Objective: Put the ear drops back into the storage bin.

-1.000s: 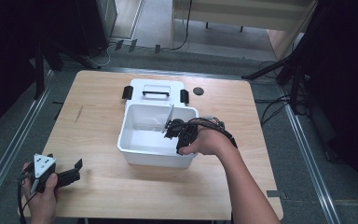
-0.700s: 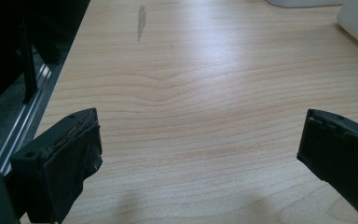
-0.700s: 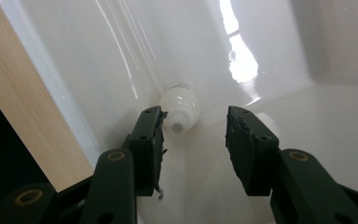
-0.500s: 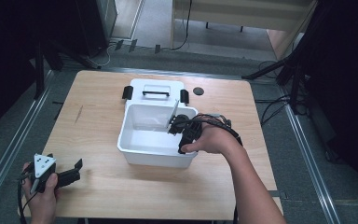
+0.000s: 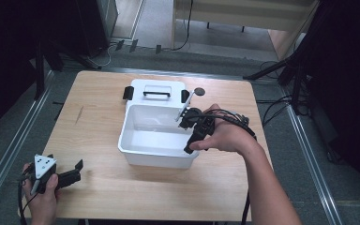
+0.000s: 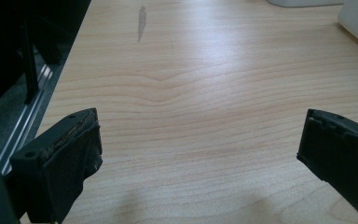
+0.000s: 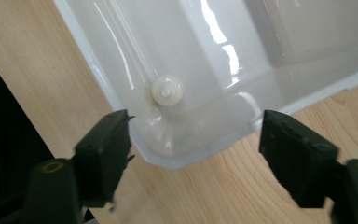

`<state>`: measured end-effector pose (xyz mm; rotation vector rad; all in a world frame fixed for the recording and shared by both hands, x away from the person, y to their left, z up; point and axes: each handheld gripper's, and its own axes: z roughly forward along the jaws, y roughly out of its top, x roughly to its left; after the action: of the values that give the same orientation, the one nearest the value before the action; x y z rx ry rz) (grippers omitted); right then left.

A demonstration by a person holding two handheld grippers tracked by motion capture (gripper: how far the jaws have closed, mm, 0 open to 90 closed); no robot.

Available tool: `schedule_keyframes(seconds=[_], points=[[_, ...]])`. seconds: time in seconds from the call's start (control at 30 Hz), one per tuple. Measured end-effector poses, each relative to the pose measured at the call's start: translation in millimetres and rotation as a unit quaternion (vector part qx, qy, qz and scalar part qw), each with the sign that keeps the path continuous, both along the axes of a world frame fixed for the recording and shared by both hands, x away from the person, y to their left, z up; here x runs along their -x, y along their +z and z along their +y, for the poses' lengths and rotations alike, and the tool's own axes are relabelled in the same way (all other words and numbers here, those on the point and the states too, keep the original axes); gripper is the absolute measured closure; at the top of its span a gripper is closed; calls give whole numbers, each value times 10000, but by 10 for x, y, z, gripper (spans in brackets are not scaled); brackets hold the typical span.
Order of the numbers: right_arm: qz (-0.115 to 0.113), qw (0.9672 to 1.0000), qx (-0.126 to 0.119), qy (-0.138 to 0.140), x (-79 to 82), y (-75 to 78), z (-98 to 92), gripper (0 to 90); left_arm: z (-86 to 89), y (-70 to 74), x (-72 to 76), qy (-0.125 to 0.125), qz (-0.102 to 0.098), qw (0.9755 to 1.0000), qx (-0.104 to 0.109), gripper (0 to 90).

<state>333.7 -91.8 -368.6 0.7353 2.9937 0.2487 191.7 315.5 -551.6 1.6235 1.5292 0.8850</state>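
Hand-held gripper (image 7: 193, 154) risen; cap (image 7: 167, 90) white.

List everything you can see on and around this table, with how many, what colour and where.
Table: one, light wood, centre of the high view.
Bin: one, white, open, middle of the table.
Lid: one, white with a black handle and black side clips, flat just behind the bin.
Small round piece: one, off-white, lying inside the bin near a corner.
Dark disc: one, on the table to the right of the lid.
Left gripper: one, black with a grey plate, near-left corner of the table, jaws open over bare wood.
Right gripper: one, black, above the bin's right side, jaws just been opening, nothing between them.
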Motion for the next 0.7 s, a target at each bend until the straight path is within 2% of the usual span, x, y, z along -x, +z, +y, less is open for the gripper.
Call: schedule_keyframes(seconds=[0.03,0.3,0.53,0.7], points=[[4,10000,-30,-53,14,37,-47,157,2,1,0,-8,0,10000,-21,0],[-127,9995,12,-275,39,126,-271,23,0,1,1,-7,3,10000,-34,0],[-189,9989,45,-426,56,135,-460,0,0,0,0,-11,1,10000,-40,0],[-200,9981,31,-589,65,82,-638,0,-3,0,3,-3,-11,10000,-33,0]])
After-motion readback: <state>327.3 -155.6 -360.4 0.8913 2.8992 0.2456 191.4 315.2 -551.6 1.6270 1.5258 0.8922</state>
